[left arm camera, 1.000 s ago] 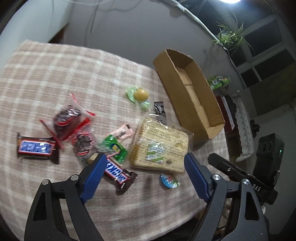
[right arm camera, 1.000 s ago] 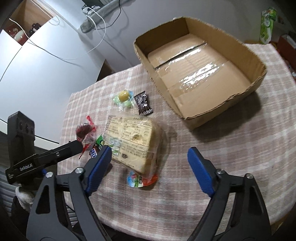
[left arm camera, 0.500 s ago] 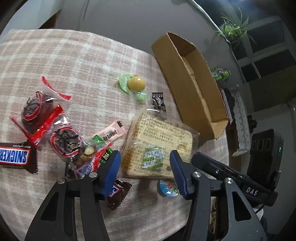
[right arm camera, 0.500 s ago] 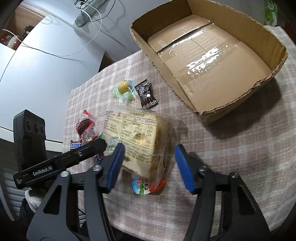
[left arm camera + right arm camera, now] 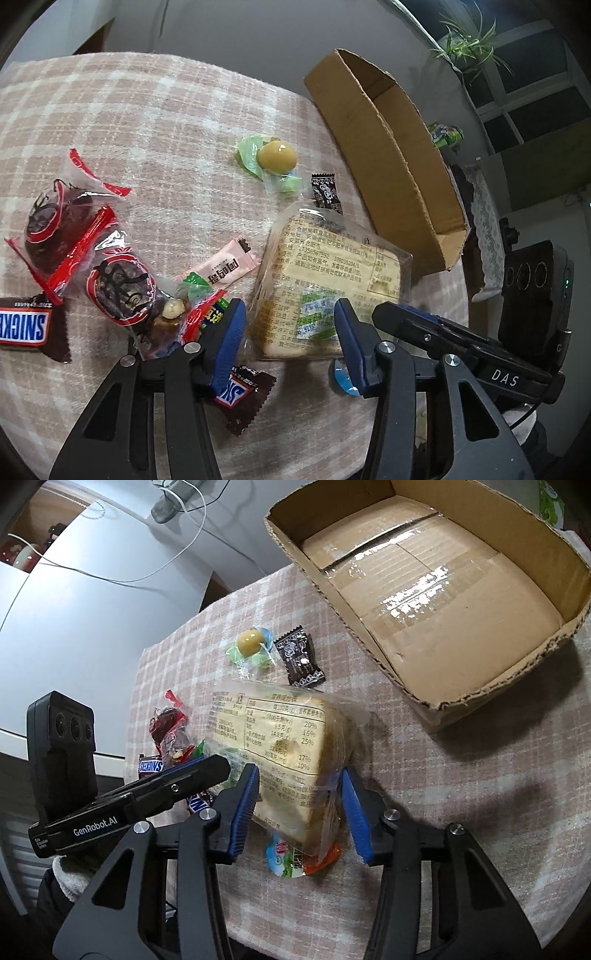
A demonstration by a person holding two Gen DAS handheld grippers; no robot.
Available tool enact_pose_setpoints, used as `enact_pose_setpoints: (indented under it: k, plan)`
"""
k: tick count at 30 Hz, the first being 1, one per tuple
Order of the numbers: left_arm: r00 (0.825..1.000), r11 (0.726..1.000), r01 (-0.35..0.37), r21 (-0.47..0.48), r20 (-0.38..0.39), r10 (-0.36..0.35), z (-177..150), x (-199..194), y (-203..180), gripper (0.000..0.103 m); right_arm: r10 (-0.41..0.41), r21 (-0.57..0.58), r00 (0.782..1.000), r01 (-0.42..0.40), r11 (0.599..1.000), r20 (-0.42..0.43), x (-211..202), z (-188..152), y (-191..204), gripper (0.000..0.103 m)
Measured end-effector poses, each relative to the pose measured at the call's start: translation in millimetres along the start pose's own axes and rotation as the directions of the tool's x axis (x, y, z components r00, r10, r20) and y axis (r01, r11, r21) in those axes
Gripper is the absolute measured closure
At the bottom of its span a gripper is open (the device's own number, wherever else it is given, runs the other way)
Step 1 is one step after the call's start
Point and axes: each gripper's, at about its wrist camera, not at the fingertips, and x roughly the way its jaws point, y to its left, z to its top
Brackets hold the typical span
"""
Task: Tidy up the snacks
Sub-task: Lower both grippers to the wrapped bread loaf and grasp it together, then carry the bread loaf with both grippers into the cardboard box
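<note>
A clear bag of sliced bread (image 5: 332, 280) lies on the plaid tablecloth; it also shows in the right wrist view (image 5: 280, 746). My left gripper (image 5: 290, 332) has its blue pads on either side of the bag's near end, half closed. My right gripper (image 5: 299, 805) straddles the bag's near corner, its pads pressing the wrapper. An empty cardboard box (image 5: 443, 587) stands beyond the bread; it also shows in the left wrist view (image 5: 391, 162).
Loose snacks lie around: a yellow ball candy in green wrap (image 5: 275, 158), a black candy (image 5: 299, 661), a pink sachet (image 5: 221, 269), red-wrapped cakes (image 5: 74, 236), Snickers bars (image 5: 22, 325) and a small jelly cup (image 5: 291, 860). The table edge is near both grippers.
Both grippers have moved in over the bread bag and narrowed their jaws from wide open to around it.
</note>
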Motion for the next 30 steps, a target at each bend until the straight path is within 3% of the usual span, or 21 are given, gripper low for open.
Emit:
enact_pose_setpoints:
  k: [14,30]
  plan:
    - [0.999,0.999,-0.004,0.038,0.039,0.003,-1.3,-18.7,-24.3,0.056,0.036,-0.032,0.999,-0.035,0.999,0.029,-26.4,5.4,11.9,0.056]
    - [0.985,0.989,0.003,0.149,0.168,-0.028,29.2,-53.1,-76.6,0.056,0.061,-0.029,0.984,-0.056,0.998,0.168,-87.5,29.2,12.2,0.056]
